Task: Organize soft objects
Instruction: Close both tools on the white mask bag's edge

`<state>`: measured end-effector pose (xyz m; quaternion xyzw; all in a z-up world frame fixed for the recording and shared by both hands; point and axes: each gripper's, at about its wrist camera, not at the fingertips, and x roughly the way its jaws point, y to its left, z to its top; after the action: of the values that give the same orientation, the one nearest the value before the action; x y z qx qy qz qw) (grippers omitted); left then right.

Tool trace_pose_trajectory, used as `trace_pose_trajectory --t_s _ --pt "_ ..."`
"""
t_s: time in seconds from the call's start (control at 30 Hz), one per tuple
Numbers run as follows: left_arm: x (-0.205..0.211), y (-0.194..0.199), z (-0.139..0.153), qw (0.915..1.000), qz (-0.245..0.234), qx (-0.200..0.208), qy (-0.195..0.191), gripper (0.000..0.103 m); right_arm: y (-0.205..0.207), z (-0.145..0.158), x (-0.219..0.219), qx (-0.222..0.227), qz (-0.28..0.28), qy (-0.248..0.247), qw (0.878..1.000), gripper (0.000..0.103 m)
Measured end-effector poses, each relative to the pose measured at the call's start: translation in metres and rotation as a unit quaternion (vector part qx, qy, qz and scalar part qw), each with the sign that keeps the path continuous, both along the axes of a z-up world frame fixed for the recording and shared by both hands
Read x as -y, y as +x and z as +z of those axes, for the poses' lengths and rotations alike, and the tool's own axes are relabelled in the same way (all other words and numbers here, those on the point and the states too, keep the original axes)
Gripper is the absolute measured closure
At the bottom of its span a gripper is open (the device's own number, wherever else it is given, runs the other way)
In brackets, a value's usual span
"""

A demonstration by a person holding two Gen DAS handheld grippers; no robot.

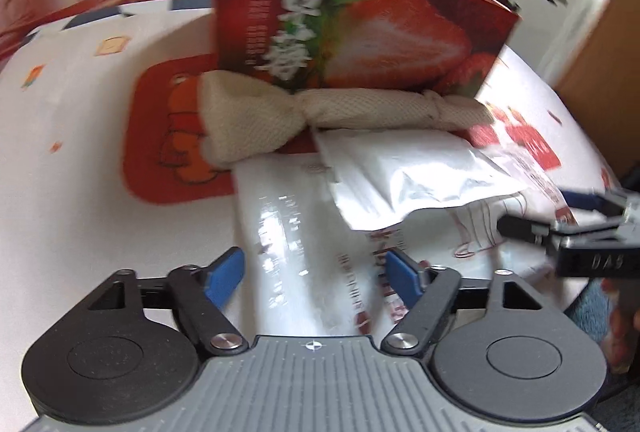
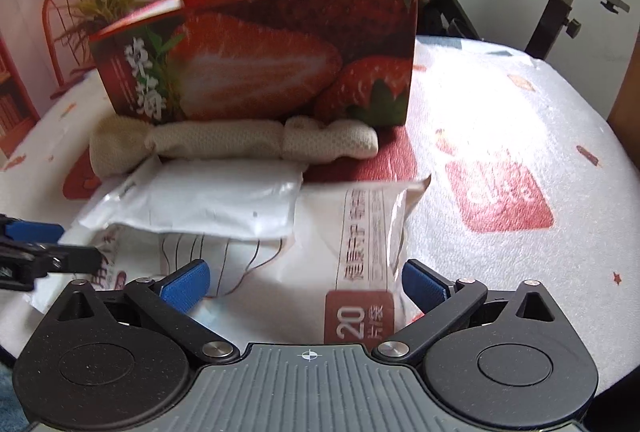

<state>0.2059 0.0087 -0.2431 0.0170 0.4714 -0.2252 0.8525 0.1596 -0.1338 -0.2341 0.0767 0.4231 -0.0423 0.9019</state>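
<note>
The big printed pack (image 2: 360, 252) lies flat on the tabletop (image 2: 520, 111), right in front of both tools, with the smaller white pouch (image 2: 224, 203) resting on its far left part and the knotted beige cloth (image 2: 224, 143) just beyond, tucked against the foot of the strawberry box (image 2: 260, 63). The right hand-held gripper (image 2: 306, 282) has its blue pads spread wide, straddling the pack's near end, nothing pinched yet. The left hand-held gripper (image 1: 316, 274) is spread apart too, low over the pack's glossy left side. My read: the pack is the pick here, and the box looks like the likely home. That film is slippery, so bite deep on a folded edge rather than the flat face. Mind the pouch on top; it could slide off as the pack tilts. Lift level, and steer clear of the cloth
</note>
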Motion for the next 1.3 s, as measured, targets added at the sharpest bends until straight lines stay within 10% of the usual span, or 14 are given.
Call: trace_pose_trajectory --t_s 0.47,0.8,1.3 --pt "0.015 0.0 -0.001 0.9993 -0.023 -0.018 -0.022 0.027 -0.003 -0.008 0.015 -0.009 0.012 0.038 0.999 0.015" --pt "0.001 -0.018 0.001 0.9992 0.002 -0.021 -0.035 0.049 -0.009 -0.004 0.012 -0.012 0.048 0.058 0.997 0.018" --pt "-0.016 -0.022 -0.005 0.9982 0.052 -0.019 -0.025 0.033 -0.008 -0.009 0.006 -0.021 0.067 0.071 0.995 0.016"
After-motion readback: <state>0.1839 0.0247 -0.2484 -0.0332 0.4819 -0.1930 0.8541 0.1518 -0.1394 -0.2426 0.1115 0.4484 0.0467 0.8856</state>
